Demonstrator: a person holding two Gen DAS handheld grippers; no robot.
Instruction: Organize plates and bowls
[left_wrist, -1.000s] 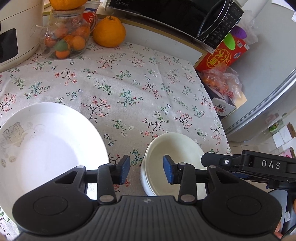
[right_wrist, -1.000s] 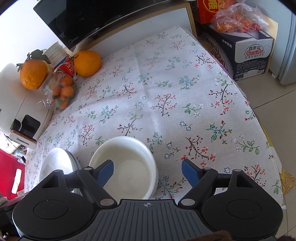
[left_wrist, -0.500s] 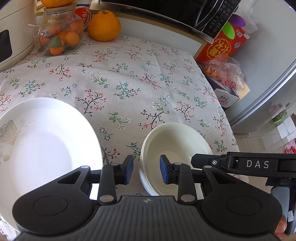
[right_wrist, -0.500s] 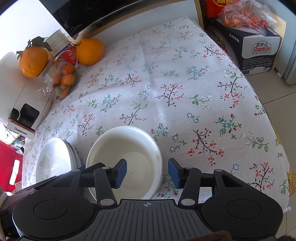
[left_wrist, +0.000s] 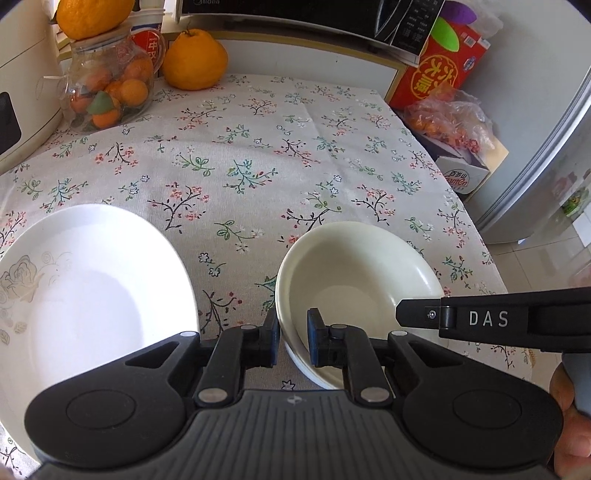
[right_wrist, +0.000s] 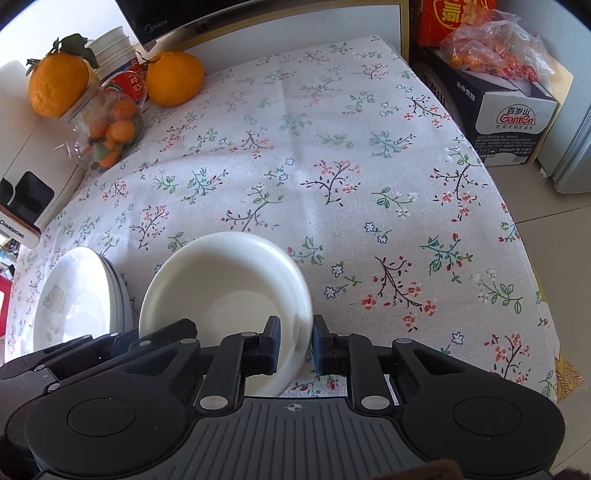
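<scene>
- On the flowered tablecloth (left_wrist: 258, 147), near its front edge, sits a cream bowl (left_wrist: 362, 280), with both grippers at its rim from opposite sides.
- The left gripper (left_wrist: 291, 338) straddles the bowl's left rim: one blue pad is outside the wall, the other inside, and the rim is clamped between them.
- The right gripper (right_wrist: 295, 349) straddles the bowl's right rim in the same way, one pad inside and one outside. Its jaws are closing, with the rim pinched between the pads.
- In the left wrist view the right gripper shows as a black bar lettered "DAS" reaching over the bowl's right edge.
- A second rim edge shows just under the bowl's left side in the left wrist view; whether that is another bowl nested beneath I cannot tell.
- Just left of the bowl stands a stack of white plates (right_wrist: 77, 295) with a faint rose print; the two are close but apart.
- At the far left corner of the cloth are a glass jar of small oranges (left_wrist: 107, 88), a big orange (left_wrist: 194, 61) beside it, and another orange on the jar's lid.
- Beyond the table's right edge sits a cardboard box (right_wrist: 491, 107) with a bag of oranges on top.
</scene>
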